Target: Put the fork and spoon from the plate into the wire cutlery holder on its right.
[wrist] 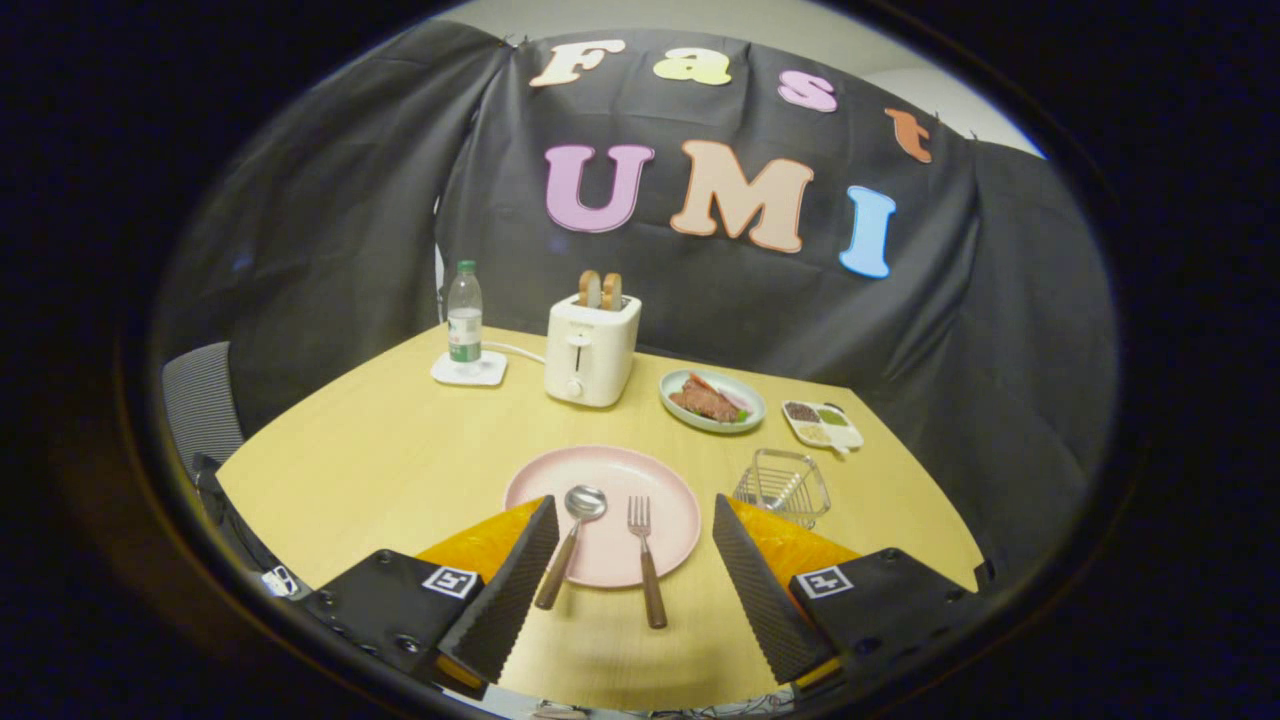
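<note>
A pink plate (600, 475) lies on the wooden table just ahead of my fingers. On it rest a spoon (567, 545) on the left and a fork (645, 560) on the right, both with brown wooden handles reaching over the plate's near rim toward me. The wire cutlery holder (785, 485) stands to the right of the plate, just beyond my right finger. My gripper (636, 515) is open and held above the table, its fingers spread wide either side of the two handles, touching neither.
Farther back stand a white toaster (591, 350) with bread in it, a water bottle (464, 315) on a white coaster, a plate of meat (712, 400) and a small condiment tray (823, 424). A grey chair back (200, 400) shows at the table's left.
</note>
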A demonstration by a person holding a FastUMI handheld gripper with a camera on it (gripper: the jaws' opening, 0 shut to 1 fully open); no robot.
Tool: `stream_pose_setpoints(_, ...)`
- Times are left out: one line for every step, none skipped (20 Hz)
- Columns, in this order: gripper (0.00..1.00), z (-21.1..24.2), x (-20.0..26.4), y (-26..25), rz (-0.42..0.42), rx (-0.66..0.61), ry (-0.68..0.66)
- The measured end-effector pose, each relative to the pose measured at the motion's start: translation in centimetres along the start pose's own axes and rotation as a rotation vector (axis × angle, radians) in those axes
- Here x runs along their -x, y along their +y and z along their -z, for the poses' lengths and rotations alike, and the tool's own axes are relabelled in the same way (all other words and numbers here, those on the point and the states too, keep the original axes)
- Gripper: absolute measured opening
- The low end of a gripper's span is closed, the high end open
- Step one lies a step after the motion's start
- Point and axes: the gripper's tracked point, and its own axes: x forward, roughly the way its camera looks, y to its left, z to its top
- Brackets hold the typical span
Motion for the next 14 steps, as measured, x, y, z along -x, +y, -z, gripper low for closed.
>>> stream_pose_setpoints(0.99, 0.8, -0.3, -0.3, 0.003, -0.001, 0.017)
stream_pose_setpoints(0.99, 1.4, -0.5, -0.6, 0.005, 0.000, 0.037)
stream_pose_setpoints(0.99, 2.3, -0.7, -0.8, 0.006, 0.001, 0.057)
stream_pose_setpoints(0.99, 2.8, -0.8, -1.1, 0.007, 0.003, 0.071)
stream_pose_setpoints(0.99, 3.4, -0.9, -1.4, 0.009, 0.006, 0.086)
stream_pose_setpoints(0.99, 3.9, -1.1, -1.6, 0.010, 0.006, 0.102)
stream_pose_setpoints(0.99, 4.4, -1.3, -1.8, 0.011, 0.006, 0.118)
stream_pose_setpoints(0.99, 5.0, -1.5, -2.0, 0.009, 0.003, 0.132)
stream_pose_setpoints(0.99, 5.5, -1.7, -2.1, 0.009, 0.000, 0.147)
stream_pose_setpoints(0.99, 6.0, -1.9, -2.2, 0.009, -0.005, 0.161)
stream_pose_setpoints(0.99, 6.4, -2.3, -2.0, 0.005, -0.008, 0.171)
stream_pose_setpoints(0.98, 6.9, -2.5, -1.8, -0.004, -0.009, 0.184)
stream_pose_setpoints(0.98, 7.5, -2.7, -1.6, -0.019, -0.008, 0.195)
stream_pose_setpoints(0.98, 7.9, -3.0, -1.5, -0.030, -0.006, 0.207)
